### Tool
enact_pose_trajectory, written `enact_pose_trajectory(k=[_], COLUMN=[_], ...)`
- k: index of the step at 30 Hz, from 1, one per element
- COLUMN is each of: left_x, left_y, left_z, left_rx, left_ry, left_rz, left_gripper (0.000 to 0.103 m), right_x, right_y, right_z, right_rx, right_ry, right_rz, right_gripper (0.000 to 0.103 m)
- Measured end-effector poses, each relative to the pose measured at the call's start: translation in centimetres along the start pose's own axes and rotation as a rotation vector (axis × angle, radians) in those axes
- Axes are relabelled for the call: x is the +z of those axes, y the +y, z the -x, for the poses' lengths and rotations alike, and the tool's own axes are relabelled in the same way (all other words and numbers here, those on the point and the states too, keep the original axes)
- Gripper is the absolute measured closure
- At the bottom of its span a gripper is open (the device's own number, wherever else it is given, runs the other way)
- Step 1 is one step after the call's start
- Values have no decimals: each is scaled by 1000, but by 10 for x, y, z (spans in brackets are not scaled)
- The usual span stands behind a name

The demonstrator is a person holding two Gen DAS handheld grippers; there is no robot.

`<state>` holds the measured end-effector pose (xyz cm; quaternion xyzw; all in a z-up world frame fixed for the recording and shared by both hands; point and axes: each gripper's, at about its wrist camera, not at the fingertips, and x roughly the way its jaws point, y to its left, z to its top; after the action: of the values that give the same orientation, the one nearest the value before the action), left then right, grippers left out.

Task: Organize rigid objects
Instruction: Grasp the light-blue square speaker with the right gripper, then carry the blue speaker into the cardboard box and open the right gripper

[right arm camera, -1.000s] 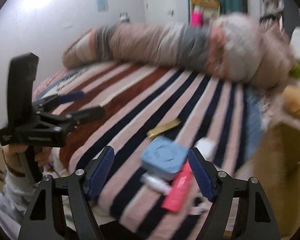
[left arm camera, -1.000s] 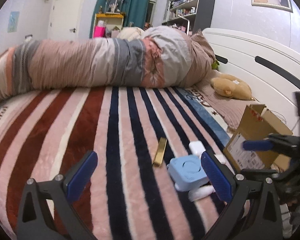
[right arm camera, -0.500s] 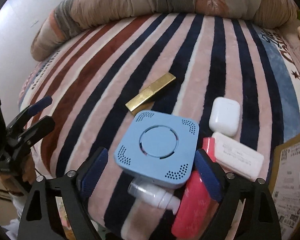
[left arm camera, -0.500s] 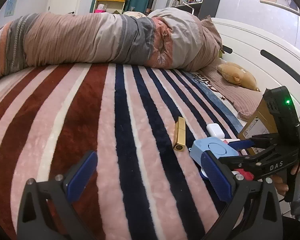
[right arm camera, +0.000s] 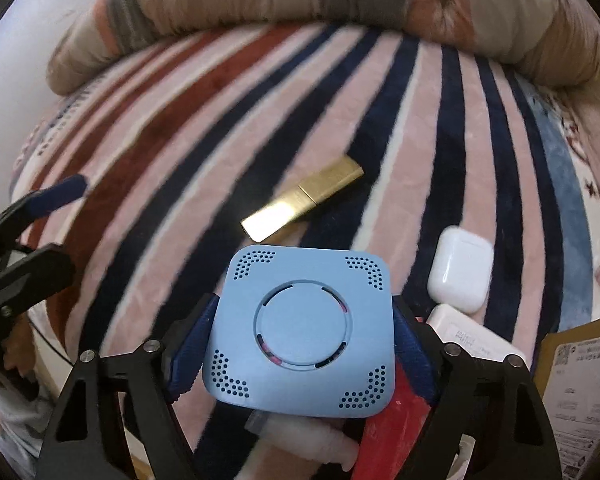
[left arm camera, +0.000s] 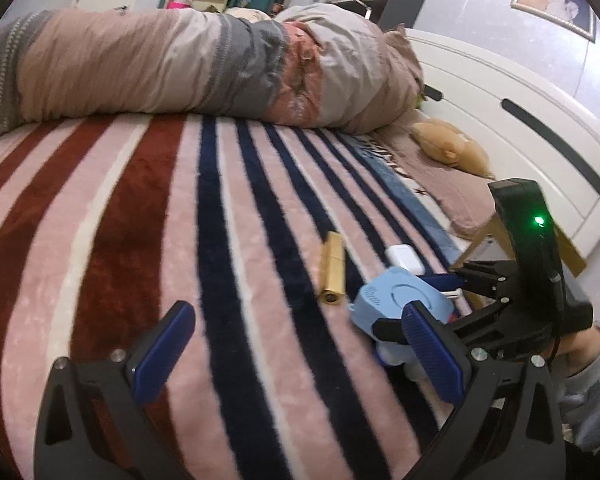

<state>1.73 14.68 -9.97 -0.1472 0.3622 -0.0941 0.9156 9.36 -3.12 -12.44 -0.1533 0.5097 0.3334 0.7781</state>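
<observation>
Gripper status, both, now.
Left gripper: open, empty.
Right gripper: closed on the blue box.

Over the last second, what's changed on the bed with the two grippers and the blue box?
The right gripper moved forward and down over the blue box, and its jaws narrowed from wide open until the pads sit against the box's two sides. The left gripper moved forward over the striped blanket, jaws open and empty. The gold bar, white earbud case and cardboard box stayed put.
</observation>
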Motion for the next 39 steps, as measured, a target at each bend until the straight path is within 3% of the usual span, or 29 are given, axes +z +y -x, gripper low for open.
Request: enact_pose_trajectory(k=[6,14,16,19,25,29,35,39], left_x=[15,47,56,69,88,97,90,82], left_y=[-22,-94,-115,-153,-230,-278,-332,-352], left_z=[5,25,29,34,32,5,-40,-66], left_rx=[-183,-369,-396,-424,-412,-432,-450,-422], left_ry=[19,33,38,44,30,77,191,257], left_rz=[5,-34,-46,-79,-196,-258,-307,-324], left_gripper=[2,22,41,54,70,74,73,73], right_x=[-13,-33,-39,-52,-78,-98,-116,-120], right_y=[25,40,38,23,-32,-76,-145,-173], right_z=[50,136,155,184,228,243,244,231], right_rx=[56,82,76,37,24,1,21,30], right_ry=[-180,-466,-512,-579,-640,-645,-540,-456], right_rz=[104,194,208,202,105,21,-111,-153], right_gripper=[23,23,23,23,25,25,25,25])
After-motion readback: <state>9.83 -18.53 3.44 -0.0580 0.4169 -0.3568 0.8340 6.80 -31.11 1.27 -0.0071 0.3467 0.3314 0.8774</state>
